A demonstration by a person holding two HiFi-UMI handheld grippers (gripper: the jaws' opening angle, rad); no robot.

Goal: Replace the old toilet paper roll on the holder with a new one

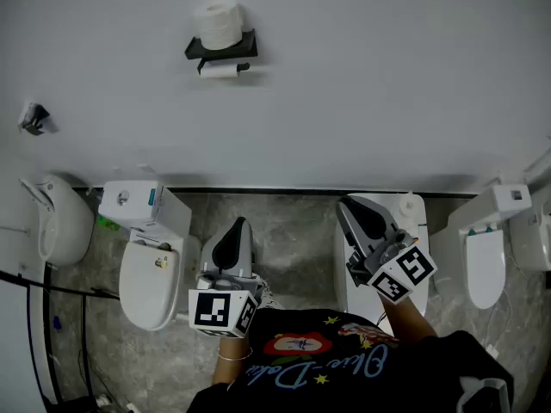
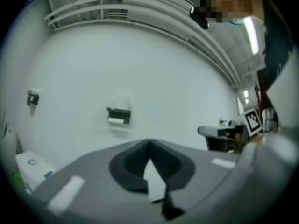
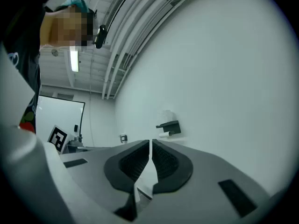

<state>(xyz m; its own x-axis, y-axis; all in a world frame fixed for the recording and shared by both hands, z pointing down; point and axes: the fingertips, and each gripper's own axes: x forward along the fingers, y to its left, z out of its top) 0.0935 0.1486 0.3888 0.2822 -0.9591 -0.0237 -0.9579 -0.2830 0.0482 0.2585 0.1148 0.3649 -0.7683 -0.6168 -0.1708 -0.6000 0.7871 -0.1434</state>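
**Grippers held shut and empty, well back from the wall holder**

Left gripper [image 1: 231, 241] and right gripper [image 1: 362, 219], jaws pressed together on nothing, point level from close to the body, the task not yet begun. Far ahead, the holder [image 1: 221, 52] carries the old roll [image 1: 219, 70], seemingly near spent, its long axis level along the wall. The new roll [image 1: 218, 24] stands upright on top, handy for the swap.

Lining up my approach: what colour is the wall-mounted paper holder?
Black; the holder shows best in the head view.
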